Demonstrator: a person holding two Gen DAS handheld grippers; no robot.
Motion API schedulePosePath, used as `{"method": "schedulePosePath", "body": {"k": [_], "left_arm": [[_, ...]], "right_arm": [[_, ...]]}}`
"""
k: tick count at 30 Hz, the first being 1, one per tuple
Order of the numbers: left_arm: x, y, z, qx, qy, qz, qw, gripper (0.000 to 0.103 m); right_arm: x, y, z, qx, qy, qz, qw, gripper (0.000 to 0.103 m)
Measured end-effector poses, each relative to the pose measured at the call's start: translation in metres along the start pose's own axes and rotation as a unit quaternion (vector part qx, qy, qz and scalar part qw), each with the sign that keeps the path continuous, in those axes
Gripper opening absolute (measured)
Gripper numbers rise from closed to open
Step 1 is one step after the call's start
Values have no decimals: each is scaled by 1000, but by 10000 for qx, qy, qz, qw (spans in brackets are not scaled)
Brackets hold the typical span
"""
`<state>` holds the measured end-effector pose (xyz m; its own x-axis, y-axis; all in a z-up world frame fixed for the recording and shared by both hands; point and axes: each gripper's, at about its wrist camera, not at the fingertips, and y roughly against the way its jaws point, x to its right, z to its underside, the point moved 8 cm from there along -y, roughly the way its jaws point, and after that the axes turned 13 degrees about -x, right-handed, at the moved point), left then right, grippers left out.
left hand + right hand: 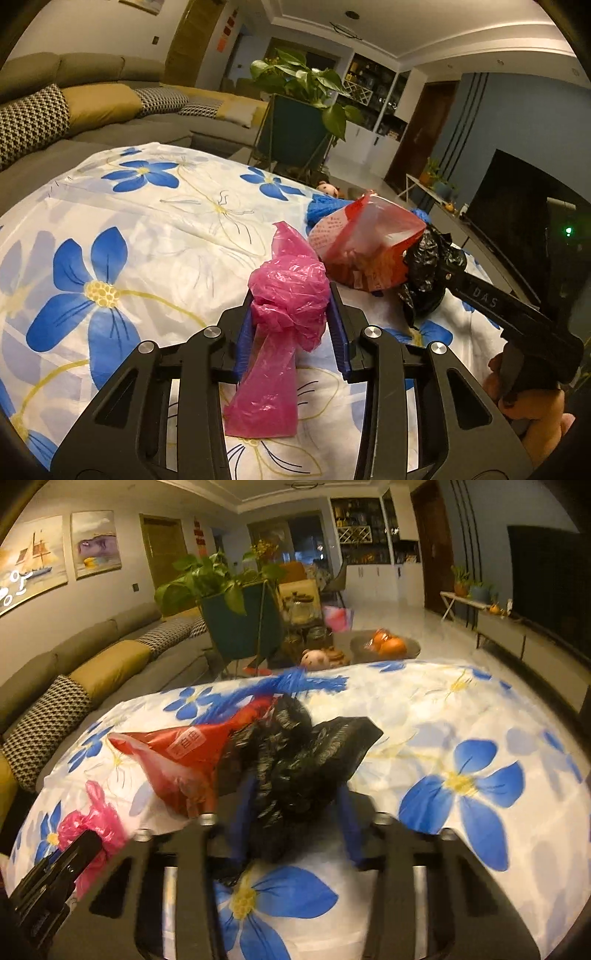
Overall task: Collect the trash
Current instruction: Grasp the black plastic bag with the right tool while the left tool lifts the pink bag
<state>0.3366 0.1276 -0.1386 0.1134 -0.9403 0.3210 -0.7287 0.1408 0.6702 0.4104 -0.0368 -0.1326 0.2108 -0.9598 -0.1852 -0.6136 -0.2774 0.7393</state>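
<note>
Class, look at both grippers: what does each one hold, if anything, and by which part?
Left gripper: pink plastic bag, pinched around its bunched middle. Right gripper: black plastic bag, gripped at its crumpled near end.

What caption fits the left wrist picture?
Left gripper squeezes a crumpled pink bag over the flowered tablecloth.

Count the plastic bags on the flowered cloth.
4: pink bag in the left tool, black bag in the right tool, red bag between them, blue bag behind it. Others may be hidden.
</note>
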Motion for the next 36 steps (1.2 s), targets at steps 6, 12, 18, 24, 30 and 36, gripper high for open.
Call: {"method": "schedulePosePath", "body": {"k": [6,12,18,24,30,36], "left_arm": [[-4,-2,-1,-39,89,81,9999,35],[-4,-3,-1,-57,85,35,9999,35],[3,12,3,63,22,-72,10000,35],[14,43,13,277,52,54,9996,35],[43,64,27,295,-219,142,9992,35],[88,78,35,364,-659,187,9970,35]], "right_arm": [[6,26,7,244,-133,-226,9994,10],[25,70,28,546,-347,-293,9975,10],[39,110,59,752,-287,-192,9966,10],[46,132,81,793,-162,-70,9967,10],[55,157,93,919,-176,-40,9956,10],[68,181,96,1107,-214,28,9936,10]]}}
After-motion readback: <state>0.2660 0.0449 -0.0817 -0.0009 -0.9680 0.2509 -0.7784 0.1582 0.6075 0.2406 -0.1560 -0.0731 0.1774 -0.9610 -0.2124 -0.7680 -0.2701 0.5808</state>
